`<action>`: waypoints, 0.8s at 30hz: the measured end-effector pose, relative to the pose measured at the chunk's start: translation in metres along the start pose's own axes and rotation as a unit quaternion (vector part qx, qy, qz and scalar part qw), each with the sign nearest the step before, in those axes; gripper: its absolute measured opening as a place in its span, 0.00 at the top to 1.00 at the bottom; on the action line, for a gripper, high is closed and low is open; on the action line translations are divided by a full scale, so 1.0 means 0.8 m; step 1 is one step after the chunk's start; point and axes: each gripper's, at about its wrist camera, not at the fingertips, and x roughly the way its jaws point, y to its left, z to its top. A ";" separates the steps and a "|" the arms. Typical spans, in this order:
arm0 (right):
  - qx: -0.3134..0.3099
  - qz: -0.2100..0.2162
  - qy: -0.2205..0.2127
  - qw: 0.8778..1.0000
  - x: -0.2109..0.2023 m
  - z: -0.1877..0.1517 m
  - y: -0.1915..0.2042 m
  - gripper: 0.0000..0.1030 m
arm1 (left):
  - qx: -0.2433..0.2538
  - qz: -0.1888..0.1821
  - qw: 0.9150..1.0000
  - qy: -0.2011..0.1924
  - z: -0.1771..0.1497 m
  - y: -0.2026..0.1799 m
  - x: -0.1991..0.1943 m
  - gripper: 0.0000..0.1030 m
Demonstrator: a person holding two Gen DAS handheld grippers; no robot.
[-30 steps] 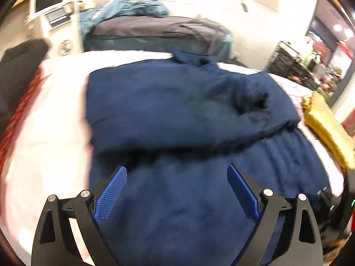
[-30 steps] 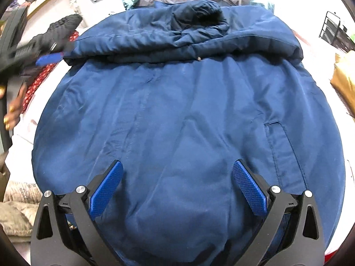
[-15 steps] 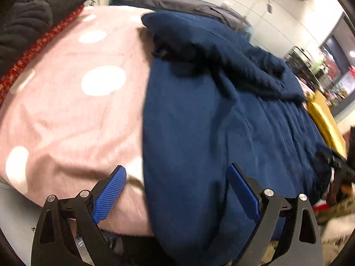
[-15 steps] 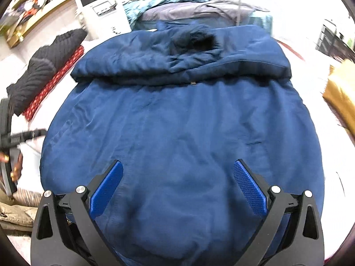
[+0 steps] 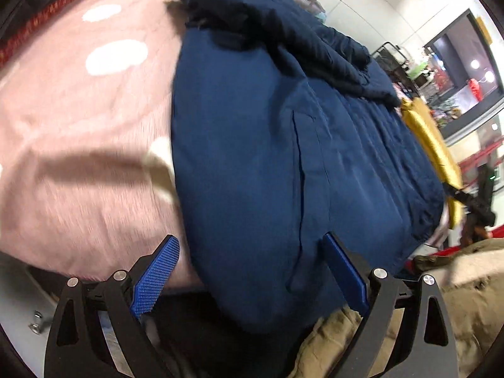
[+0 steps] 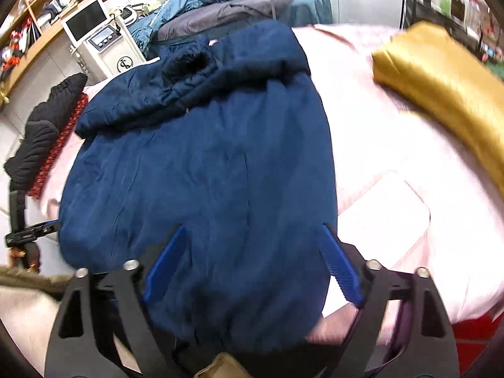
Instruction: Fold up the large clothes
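Note:
A large navy blue jacket (image 5: 283,145) lies flat on a pink bed cover with white dots (image 5: 82,119), its sleeves and hood folded across the far end. My left gripper (image 5: 252,271) is open at the jacket's near left hem corner. My right gripper (image 6: 252,261) is open over the jacket (image 6: 201,163), at its near right hem corner. Neither holds anything. The left gripper also shows small at the left edge of the right wrist view (image 6: 31,233).
A folded golden-yellow garment (image 6: 441,94) lies on the bed to the right of the jacket. A black knit garment with red trim (image 6: 44,132) lies at the left. A white machine with a screen (image 6: 104,44) and piled bedding stand behind. Tan clothing (image 5: 441,308) lies below the bed edge.
My left gripper has swung left and down to the jacket's left hem corner. My right gripper has shifted right to the right hem corner. Both stay open.

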 end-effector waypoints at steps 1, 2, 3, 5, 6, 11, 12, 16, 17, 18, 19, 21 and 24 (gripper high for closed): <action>0.000 0.004 0.007 1.000 -0.001 -0.007 -0.003 0.23 | 0.002 -0.018 1.000 0.012 -0.005 0.001 0.001 0.14; -0.005 0.004 0.019 1.000 -0.001 -0.017 -0.005 0.25 | 0.008 -0.030 0.999 0.024 -0.011 0.000 0.003 0.15; -0.011 0.001 0.028 1.000 -0.001 -0.026 -0.006 0.27 | 0.019 -0.036 0.998 0.038 -0.017 -0.004 0.006 0.15; -0.019 -0.003 0.046 0.999 0.001 -0.043 -0.006 0.28 | 0.043 -0.049 0.996 0.059 -0.028 -0.014 0.013 0.17; -0.021 -0.006 0.052 0.998 0.002 -0.051 -0.007 0.28 | 0.051 -0.053 0.995 0.063 -0.032 -0.020 0.016 0.17; 0.002 -0.007 0.057 0.998 0.005 -0.063 -0.018 0.29 | 0.069 -0.042 0.994 0.077 -0.034 -0.038 0.033 0.18; 0.005 -0.013 0.049 0.999 0.003 -0.060 -0.020 0.32 | 0.069 -0.043 0.994 0.076 -0.034 -0.037 0.032 0.19; 0.048 0.011 0.032 0.998 0.001 -0.045 -0.037 0.32 | 0.055 -0.052 0.995 0.071 -0.032 -0.025 0.028 0.29; 0.056 0.019 0.042 0.997 0.007 -0.044 -0.040 0.32 | 0.051 -0.052 0.995 0.070 -0.031 -0.020 0.027 0.32; 0.061 0.017 0.049 0.997 0.014 -0.044 -0.043 0.32 | 0.049 -0.052 0.995 0.069 -0.032 -0.018 0.026 0.33; 0.067 0.016 0.057 0.996 0.020 -0.046 -0.046 0.32 | 0.048 -0.052 0.995 0.065 -0.032 -0.019 0.025 0.35; 0.091 0.038 0.075 0.992 0.030 -0.050 -0.052 0.33 | 0.050 -0.049 0.996 0.063 -0.033 -0.021 0.024 0.39; 0.116 0.065 0.077 0.988 0.030 -0.055 -0.050 0.51 | 0.056 -0.046 0.995 0.062 -0.032 -0.028 0.022 0.46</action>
